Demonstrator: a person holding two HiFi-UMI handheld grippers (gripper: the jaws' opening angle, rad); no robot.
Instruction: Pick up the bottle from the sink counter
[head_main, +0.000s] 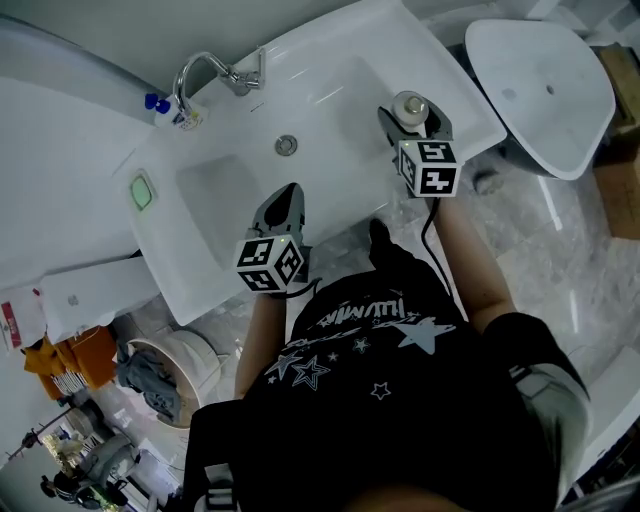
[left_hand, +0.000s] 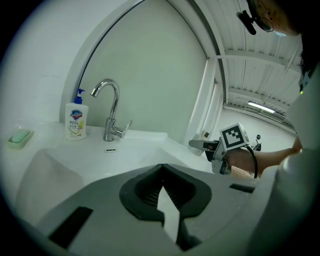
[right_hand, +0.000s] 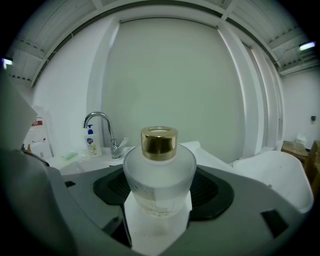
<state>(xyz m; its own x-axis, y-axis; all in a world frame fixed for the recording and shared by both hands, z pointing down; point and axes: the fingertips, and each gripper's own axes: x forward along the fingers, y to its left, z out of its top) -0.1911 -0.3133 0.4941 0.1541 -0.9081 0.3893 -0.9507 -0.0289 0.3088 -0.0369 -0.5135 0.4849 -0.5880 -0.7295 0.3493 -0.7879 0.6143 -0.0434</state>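
Observation:
A frosted glass bottle (head_main: 410, 107) (right_hand: 159, 170) with a gold cap stands upright on the right side of the white sink counter (head_main: 330, 50). My right gripper (head_main: 412, 116) (right_hand: 159, 186) is shut on its round body, one jaw on each side. I cannot tell whether the bottle's base still touches the counter. Over the front of the basin my left gripper (head_main: 285, 195) (left_hand: 161, 167) is shut and holds nothing. The left gripper view shows the right gripper (left_hand: 200, 145) off to the right with its marker cube.
A chrome faucet (head_main: 210, 68) (left_hand: 111, 107) and a pump soap bottle (head_main: 172, 112) (left_hand: 76, 120) stand at the back left. A green soap bar (head_main: 141, 190) lies left of the basin, whose drain (head_main: 287, 145) is central. Another white basin (head_main: 545, 90) sits right.

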